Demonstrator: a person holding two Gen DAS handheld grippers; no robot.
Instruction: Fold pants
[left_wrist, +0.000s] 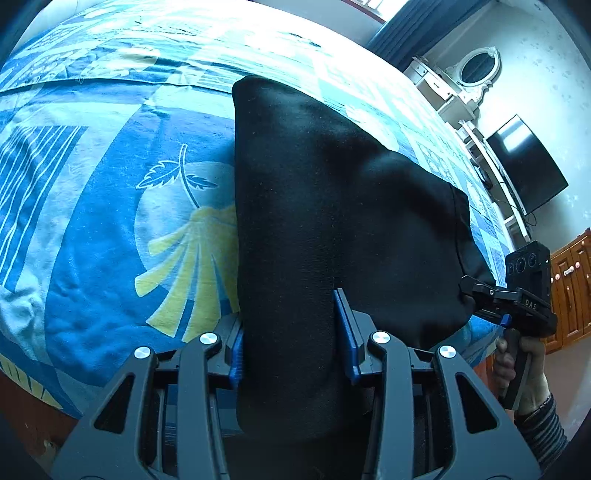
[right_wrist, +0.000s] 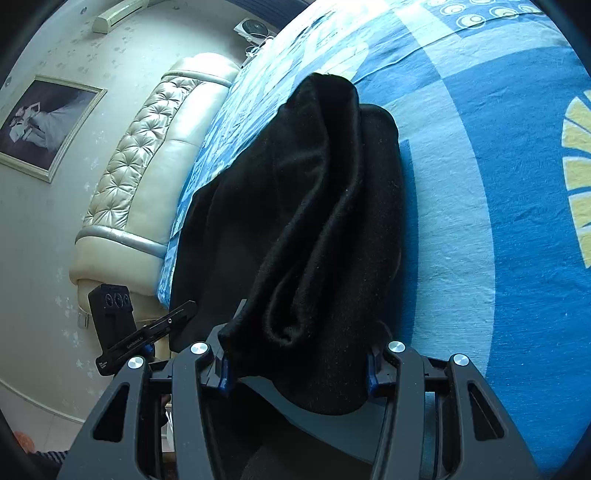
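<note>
Currently both clamped: left gripper (left_wrist: 293, 339) grasping black pants (left_wrist: 314, 206), right gripper (right_wrist: 297, 363) grasping bunched fabric, pants running toward 12 o'clock over blue bedspread (left_wrist: 103, 221).

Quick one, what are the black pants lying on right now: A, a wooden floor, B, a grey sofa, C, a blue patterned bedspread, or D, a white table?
C: the black pants lie on the blue patterned bedspread, with both the left gripper and the right gripper closed on the fabric.
</note>
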